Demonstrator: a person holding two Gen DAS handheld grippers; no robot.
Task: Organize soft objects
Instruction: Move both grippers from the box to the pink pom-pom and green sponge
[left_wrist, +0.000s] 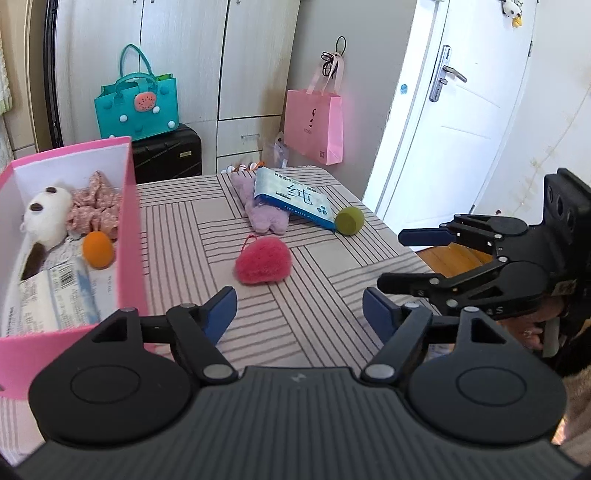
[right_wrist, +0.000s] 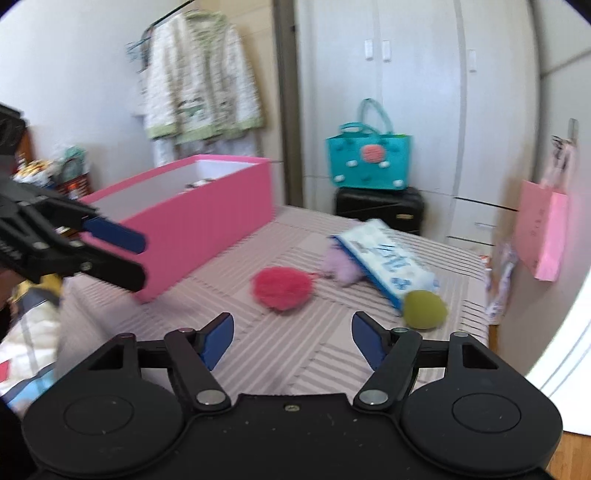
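Both grippers empty, jaws wide: left gripper (left_wrist: 299, 308), right gripper (right_wrist: 291, 338). Pink box (left_wrist: 129, 221), left of the left fingers, already holds a white plush (left_wrist: 46, 218), floral fabric, orange ball and a packet. Ahead of the fingers, still loose: pink pom-pom (left_wrist: 263, 260), purple plush (left_wrist: 264, 218), wipes pack (left_wrist: 295, 199), green ball (left_wrist: 349, 220). Roughly half done.

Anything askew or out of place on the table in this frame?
Nothing is spilled or damaged. The wet-wipes pack lies tilted, propped on the purple plush, with the green ball against its lower corner. The pink pompom lies alone; all four are still outside the pink box.
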